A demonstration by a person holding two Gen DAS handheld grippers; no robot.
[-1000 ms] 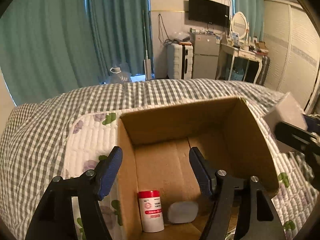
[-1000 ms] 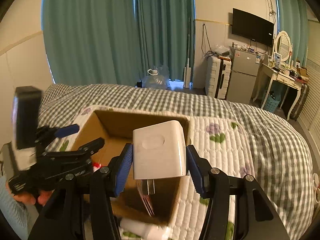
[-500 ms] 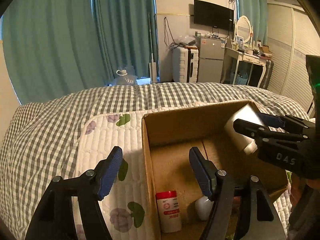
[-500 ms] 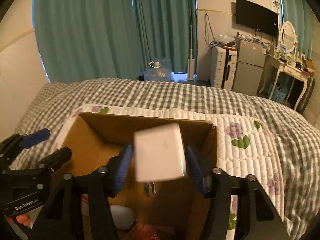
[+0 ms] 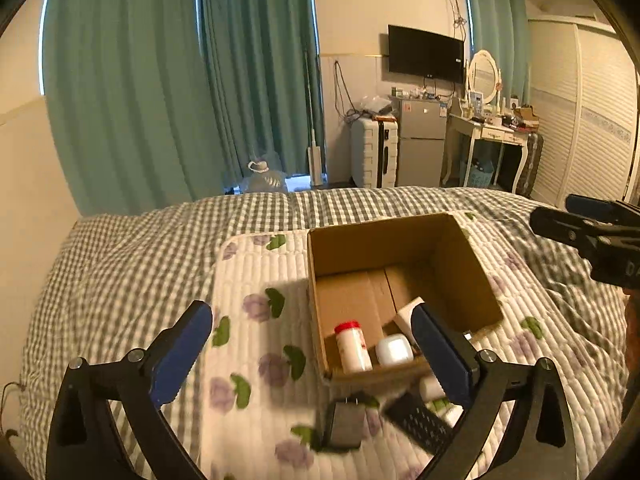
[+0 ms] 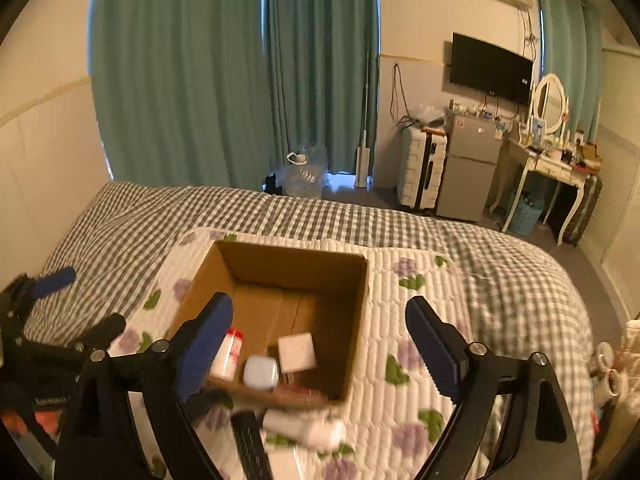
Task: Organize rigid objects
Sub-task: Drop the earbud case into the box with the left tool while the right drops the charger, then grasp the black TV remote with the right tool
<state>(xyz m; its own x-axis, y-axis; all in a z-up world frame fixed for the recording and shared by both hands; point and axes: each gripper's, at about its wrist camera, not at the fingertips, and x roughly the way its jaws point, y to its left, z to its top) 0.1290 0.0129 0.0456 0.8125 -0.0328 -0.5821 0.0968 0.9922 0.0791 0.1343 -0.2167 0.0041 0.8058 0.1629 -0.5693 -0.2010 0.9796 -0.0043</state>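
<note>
A: Three things lie in the cardboard box (image 6: pixel 280 276): a red-capped bottle (image 6: pixel 227 354), a rounded white case (image 6: pixel 261 373), a white cube charger (image 6: pixel 296 352). The left gripper (image 5: pixel 312 354) is opening wide with nothing between its jaws; so is the right gripper (image 6: pixel 320 344).

B: A drop is done, I'd judge. Next, pick from the quilt.

A: The left view shows a dark adapter (image 5: pixel 344 426) and a black remote (image 5: pixel 420 422); the right view shows a white bottle (image 6: pixel 304 432) lying down.
</note>
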